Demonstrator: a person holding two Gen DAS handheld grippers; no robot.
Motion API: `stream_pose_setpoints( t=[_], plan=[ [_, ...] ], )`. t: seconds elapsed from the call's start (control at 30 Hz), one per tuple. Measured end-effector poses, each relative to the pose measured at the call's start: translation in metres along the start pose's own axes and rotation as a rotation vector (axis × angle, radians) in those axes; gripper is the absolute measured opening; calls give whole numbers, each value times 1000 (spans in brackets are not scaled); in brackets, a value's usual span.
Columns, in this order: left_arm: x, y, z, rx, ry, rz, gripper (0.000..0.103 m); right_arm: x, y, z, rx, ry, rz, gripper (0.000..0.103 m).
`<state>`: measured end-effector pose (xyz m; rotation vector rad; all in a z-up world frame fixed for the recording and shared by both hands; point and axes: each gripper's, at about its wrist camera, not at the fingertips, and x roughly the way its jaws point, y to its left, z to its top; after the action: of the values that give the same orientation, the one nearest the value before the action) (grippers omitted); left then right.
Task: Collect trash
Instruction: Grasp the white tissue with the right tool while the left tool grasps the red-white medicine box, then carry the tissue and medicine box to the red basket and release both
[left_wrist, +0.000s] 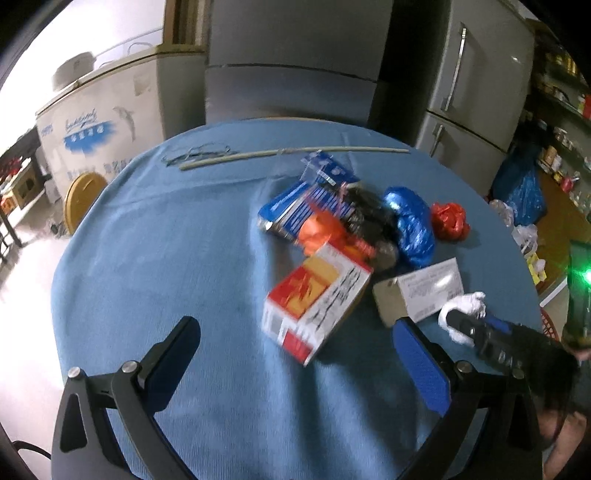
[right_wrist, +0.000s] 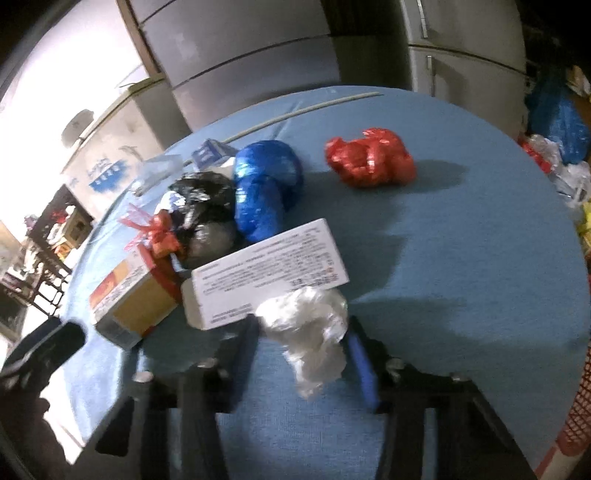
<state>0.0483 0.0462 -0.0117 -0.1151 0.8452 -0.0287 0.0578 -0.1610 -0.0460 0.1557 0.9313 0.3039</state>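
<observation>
Now | right tongs (right_wrist: 301, 350) clamp white wad (right_wrist: 306, 332) | left tongs (left_wrist: 295, 365) apart (box (right_wrist: 269, 266) print unreadable)

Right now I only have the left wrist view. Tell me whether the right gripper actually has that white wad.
Observer: Yes. In the right wrist view the right gripper is shut on the white plastic wad, with a finger on each side.
Operator: Check that the red bag is clear of the blue one.
Observer: It is. The red bag sits apart from the blue bag, with bare blue cloth between them.
</observation>
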Motion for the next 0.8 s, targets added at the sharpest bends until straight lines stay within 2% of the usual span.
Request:
stream_pose_setpoints(
  t=[0.2,0.4,0.43,0.47,0.5,0.53,0.8],
  plan=[
    [26,-2,16,16,29,8,103,-9,-11,-5,38,-10,53,42],
    [44,-3,14,8,79,-9,102,-32,-26,-20,79,-25,74,42],
    [47,-4,13,11,86,-12,95,-34,-27,-22,82,-24,77,42],
    [49,-5,12,18,98,-22,80,-35,-28,-21,85,-23,79,42],
    [52,-6,11,21,113,-30,72,-35,-29,-22,88,-23,81,42],
    [55,-5,10,22,132,-36,67,-37,-31,-23,92,-24,83,42],
    [44,-2,5,12,127,-41,57,-49,-37,-27,110,-52,99,42]
  ],
)
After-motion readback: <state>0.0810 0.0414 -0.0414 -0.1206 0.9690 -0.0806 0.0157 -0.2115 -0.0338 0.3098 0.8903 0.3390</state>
